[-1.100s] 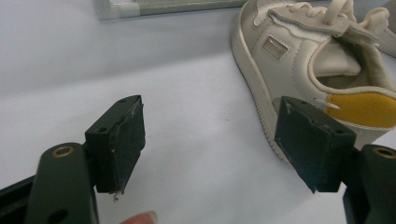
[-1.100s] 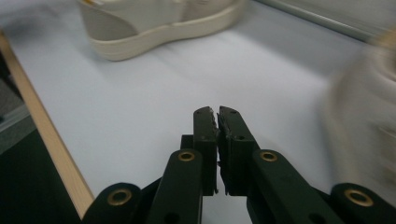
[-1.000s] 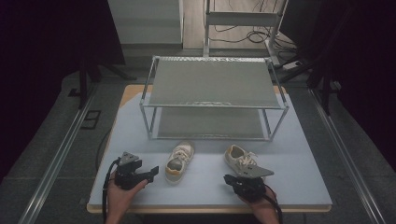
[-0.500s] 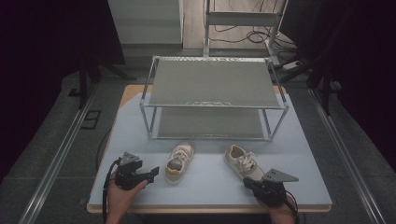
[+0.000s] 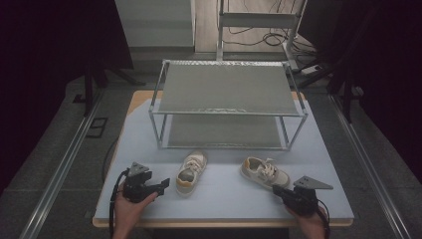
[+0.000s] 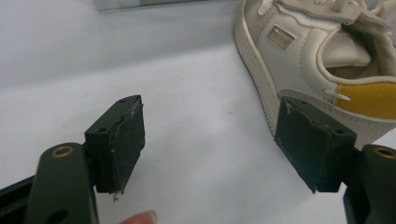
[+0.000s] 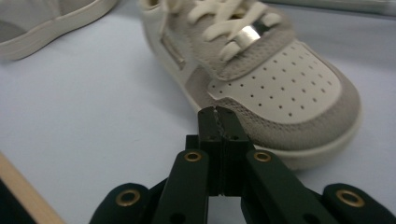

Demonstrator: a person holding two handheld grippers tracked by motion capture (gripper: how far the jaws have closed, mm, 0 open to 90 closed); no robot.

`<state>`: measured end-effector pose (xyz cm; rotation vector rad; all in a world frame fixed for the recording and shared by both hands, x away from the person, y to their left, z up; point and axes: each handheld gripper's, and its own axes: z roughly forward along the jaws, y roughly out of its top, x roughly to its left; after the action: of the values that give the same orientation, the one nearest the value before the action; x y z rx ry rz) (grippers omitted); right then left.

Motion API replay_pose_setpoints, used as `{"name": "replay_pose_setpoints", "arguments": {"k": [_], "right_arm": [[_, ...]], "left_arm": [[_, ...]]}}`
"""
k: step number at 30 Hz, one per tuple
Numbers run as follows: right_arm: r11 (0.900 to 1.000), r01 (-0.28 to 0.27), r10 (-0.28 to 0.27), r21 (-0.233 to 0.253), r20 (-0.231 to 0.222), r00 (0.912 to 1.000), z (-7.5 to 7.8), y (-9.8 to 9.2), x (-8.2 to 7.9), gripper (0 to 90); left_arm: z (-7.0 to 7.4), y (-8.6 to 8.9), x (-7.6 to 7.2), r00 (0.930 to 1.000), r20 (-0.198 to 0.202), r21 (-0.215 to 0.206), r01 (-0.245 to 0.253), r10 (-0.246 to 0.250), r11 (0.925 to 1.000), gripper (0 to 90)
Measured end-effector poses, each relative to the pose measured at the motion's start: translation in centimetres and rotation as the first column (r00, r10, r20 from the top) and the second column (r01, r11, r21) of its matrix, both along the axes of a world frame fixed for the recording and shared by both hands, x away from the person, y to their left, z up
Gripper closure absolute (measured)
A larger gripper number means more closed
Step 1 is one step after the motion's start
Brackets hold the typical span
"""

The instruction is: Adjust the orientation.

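My right hand-held gripper (image 5: 279,189), jaws pressed together, has pulled back from the right sneaker (image 5: 264,172); my left hand-held gripper (image 5: 161,185) stays spread beside the left sneaker (image 5: 190,172).

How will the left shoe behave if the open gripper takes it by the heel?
The left shoe will probably feel light, being small. Its padded collar may give under the left gripper, whose jaws stand open, so the grip could sink in a little. The flat sole rests on the table, so it should slide when pushed, not roll.

No legible text, label, brand or number anywhere.
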<state>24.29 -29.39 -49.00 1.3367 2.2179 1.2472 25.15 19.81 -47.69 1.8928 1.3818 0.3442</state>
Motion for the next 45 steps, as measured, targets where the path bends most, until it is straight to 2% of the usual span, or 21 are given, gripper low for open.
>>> {"name": "replay_pose_setpoints", "arguments": {"k": [7, 11, 14, 21, 26, 27, 31, 33, 34, 35, 36, 37, 40, 42, 45], "right_arm": [[1.000, 0.031, -0.031, 0.005, -0.009, 0.9995, 0.1, -1.0, 0.8, 89.3], [0.998, 0.070, -0.071, -0.004, -0.007, 0.9975, 0.2, -1.8, 1.7, 89.3], [0.997, 0.080, -0.080, 0.000, -0.010, 0.9968, 0.2, -2.1, 2.2, 89.3], [0.993, 0.115, -0.116, -0.016, -0.014, 0.9932, 0.3, -2.6, 4.7, 89.2], [0.991, 0.131, -0.132, -0.021, -0.010, 0.9912, 0.3, -2.8, 4.6, 89.2], [0.992, 0.130, -0.130, -0.007, -0.006, 0.9915, 0.5, -2.8, 4.4, 89.2], [0.997, 0.076, -0.077, 0.022, 0.051, 0.9957, 2.4, -1.1, 2.4, 89.2], [0.999, 0.032, -0.033, 0.016, 0.075, 0.9966, 3.0, 0.4, 1.5, 89.2], [0.999, 0.032, -0.033, 0.016, 0.075, 0.9966, 3.0, 0.4, 1.5, 89.2], [1.000, -0.014, 0.013, 0.009, 0.088, 0.9961, 3.3, 2.1, 0.9, 89.2], [0.999, -0.038, 0.038, 0.003, 0.092, 0.9951, 3.4, 3.1, 0.7, 89.2], [0.999, -0.038, 0.038, 0.003, 0.092, 0.9951, 3.4, 3.1, 0.7, 89.2], [0.995, -0.103, 0.104, -0.020, 0.098, 0.9898, 3.5, 6.1, 0.8, 89.2], [0.992, -0.125, 0.127, -0.025, 0.093, 0.9876, 3.4, 7.6, 1.2, 89.2], [0.992, -0.118, 0.121, -0.041, 0.091, 0.9884, 2.9, 9.9, 2.2, 89.1]], "left_arm": [[0.0, 0.1, 0.0, 1.0000, 0.001, -0.001, 0.001, -0.001, 1.0000, 24.2], [0.1, 0.2, 0.0, 1.0000, 0.004, -0.004, -0.003, 0.003, 1.0000, 24.2], [0.1, 0.3, 0.0, 1.0000, 0.002, -0.003, -0.004, 0.004, 1.0000, 24.2], [0.0, 0.1, 0.0, 1.0000, 0.000, 0.003, -0.001, 0.001, 1.0000, 24.2], [0.0, 0.1, 0.0, 1.0000, 0.001, 0.002, 0.001, -0.001, 1.0000, 24.2], [0.0, 0.1, 0.1, 1.0000, 0.001, 0.002, 0.001, -0.001, 1.0000, 24.2], [0.2, 0.3, 0.0, 1.0000, 0.005, -0.002, -0.006, 0.006, 1.0000, 24.2], [0.3, 0.4, -0.1, 0.9999, 0.008, -0.004, -0.008, 0.008, 1.0000, 24.2], [0.3, 0.4, -0.1, 0.9999, 0.008, -0.004, -0.008, 0.008, 1.0000, 24.2], [0.3, 0.4, -0.1, 0.9999, 0.010, -0.003, -0.007, 0.007, 1.0000, 24.2], [0.3, 0.4, -0.1, 0.9999, 0.010, -0.004, -0.007, 0.007, 1.0000, 24.2], [0.3, 0.4, -0.1, 0.9999, 0.010, -0.004, -0.007, 0.007, 1.0000, 24.2], [0.3, 0.3, -0.1, 1.0000, 0.009, -0.005, -0.004, 0.004, 1.0000, 24.2], [0.3, 0.2, -0.1, 1.0000, 0.008, -0.004, 0.000, 0.000, 1.0000, 24.2], [0.3, 0.2, -0.1, 1.0000, 0.008, -0.006, 0.002, -0.002, 1.0000, 24.2]]}}
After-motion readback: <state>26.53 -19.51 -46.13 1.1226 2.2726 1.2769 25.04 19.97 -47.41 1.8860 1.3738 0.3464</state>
